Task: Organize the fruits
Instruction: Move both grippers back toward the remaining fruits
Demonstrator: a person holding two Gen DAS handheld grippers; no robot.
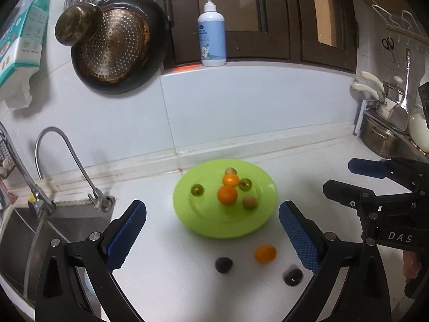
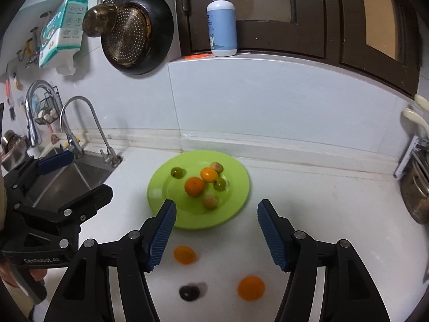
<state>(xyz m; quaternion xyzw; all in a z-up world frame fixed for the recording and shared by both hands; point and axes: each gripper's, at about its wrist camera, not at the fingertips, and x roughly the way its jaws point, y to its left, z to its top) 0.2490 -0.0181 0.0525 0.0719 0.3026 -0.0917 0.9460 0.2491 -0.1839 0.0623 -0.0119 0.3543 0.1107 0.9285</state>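
A green plate (image 1: 257,222) (image 2: 236,204) on the white counter holds two oranges (image 1: 227,194) (image 2: 194,186), two green fruits and two tan ones. Loose on the counter in front of it, the left wrist view shows a small orange (image 1: 265,253) and two dark fruits (image 1: 224,264) (image 1: 293,276). The right wrist view shows two oranges (image 2: 184,254) (image 2: 251,287) and one dark fruit (image 2: 189,292). My left gripper (image 1: 213,234) is open and empty above them. My right gripper (image 2: 216,232) is open and empty too, and shows at the right of the left wrist view (image 1: 341,178).
A sink (image 2: 67,177) with taps (image 1: 67,166) lies to the left. Pots and utensils (image 1: 386,123) stand at the right. A pan (image 1: 118,45) hangs on the wall and a soap bottle (image 1: 211,32) stands on the ledge.
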